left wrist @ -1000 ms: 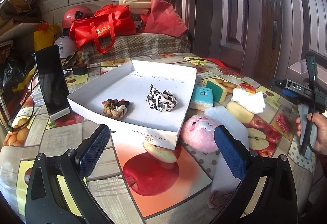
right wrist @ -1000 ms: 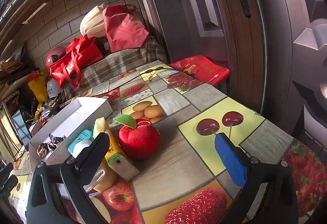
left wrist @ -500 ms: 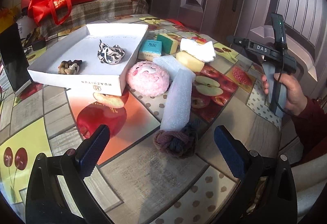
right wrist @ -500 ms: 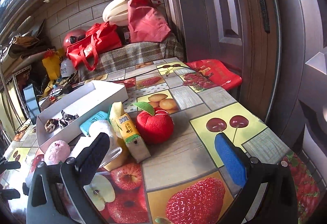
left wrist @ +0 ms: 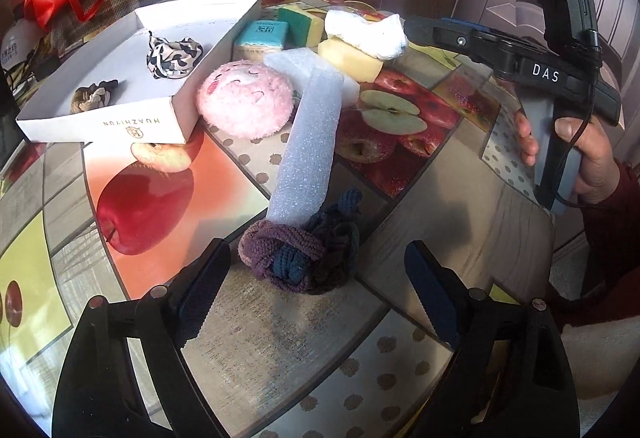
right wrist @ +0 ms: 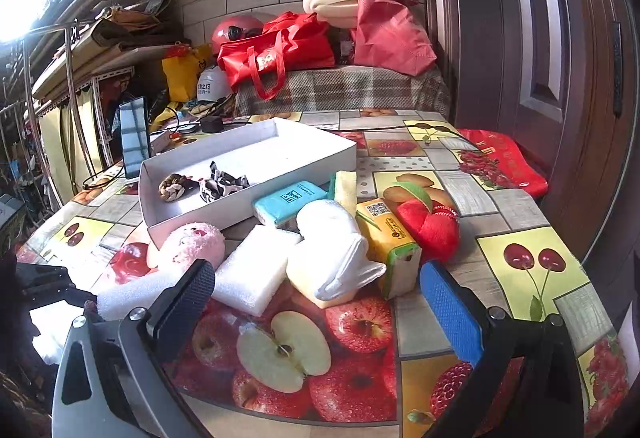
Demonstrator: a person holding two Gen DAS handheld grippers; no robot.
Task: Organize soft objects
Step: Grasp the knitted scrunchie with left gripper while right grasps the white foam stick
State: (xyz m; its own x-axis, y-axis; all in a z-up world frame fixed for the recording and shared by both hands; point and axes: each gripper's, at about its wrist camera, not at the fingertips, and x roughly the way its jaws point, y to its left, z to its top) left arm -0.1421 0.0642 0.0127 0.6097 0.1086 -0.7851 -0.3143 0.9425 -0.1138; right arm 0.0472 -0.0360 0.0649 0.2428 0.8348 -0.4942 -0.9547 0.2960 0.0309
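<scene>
Two scrunchies already lie in the white cardboard box (left wrist: pixel 120 78) at the far left of the fruit-print table (left wrist: pixel 420 206), a black-and-white one (left wrist: pixel 172 52) and a brown braided one (left wrist: pixel 90 98); judging by that, the box is where the soft things are being collected. Loose items crowd just outside its right wall, probably so each is a short carry away: a pink plush ball (left wrist: pixel 244 100) touching the box corner, a long white foam strip (left wrist: pixel 312 142) running from the pile toward the near edge, a flat foam block (right wrist: pixel 256 264), a yellow sponge with a white cloth (left wrist: pixel 366 32) draped on it, a teal tissue pack (left wrist: pixel 264 34), and a red plush apple (right wrist: pixel 430 226) at the far right. Nearest of all, a purple and dark-blue knitted scrunchie (left wrist: pixel 300 250) rests against the strip's near end. The left gripper (left wrist: pixel 316 286) tilts down over it, jaws closing either side, pads not yet touching, so this looks the next pick. The right gripper (right wrist: pixel 316 302) hangs spread and empty above the apple print, seemingly waiting clear of the left one's reach.
</scene>
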